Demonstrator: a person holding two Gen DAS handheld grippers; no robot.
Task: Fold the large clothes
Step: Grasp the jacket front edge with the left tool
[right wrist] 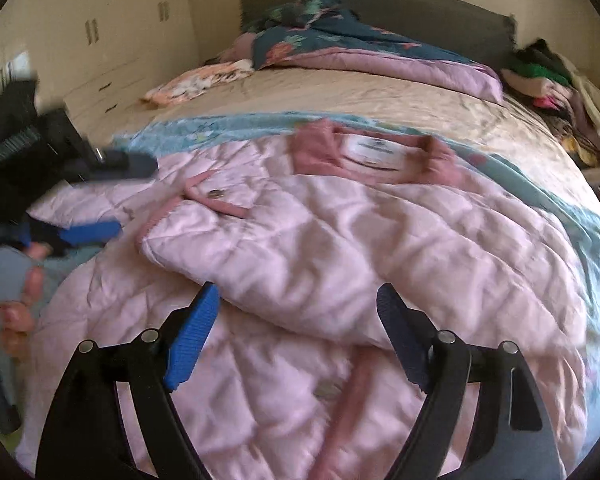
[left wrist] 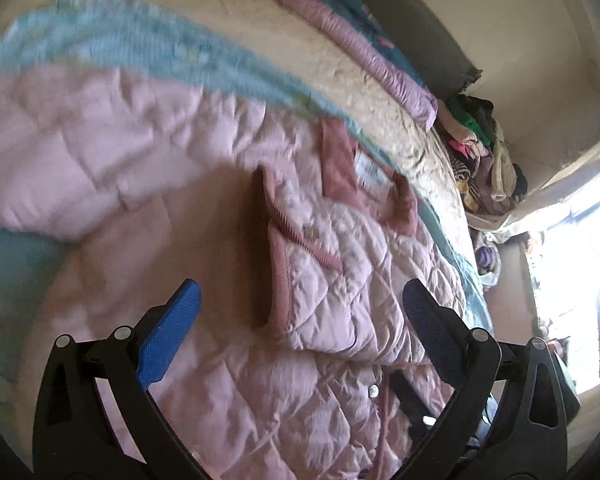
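A pale pink quilted jacket (right wrist: 340, 248) lies spread on the bed over a light blue cloth (right wrist: 204, 128). It also shows in the left wrist view (left wrist: 332, 264). Its darker pink collar with a white label (right wrist: 374, 148) points toward the headboard. One sleeve with a ribbed pink cuff (left wrist: 280, 248) lies folded across the body. My left gripper (left wrist: 300, 312) is open and empty just above the jacket; it also appears in the right wrist view (right wrist: 112, 196) at the left. My right gripper (right wrist: 296, 312) is open and empty over the jacket's lower part.
The bed has a beige sheet (right wrist: 340, 96), a purple and teal floral duvet (right wrist: 380, 56) near the headboard, and a floral garment (right wrist: 196, 84). A pile of clothes (right wrist: 560, 92) sits at the bed's right side. A bright window (left wrist: 580, 260) is at the right.
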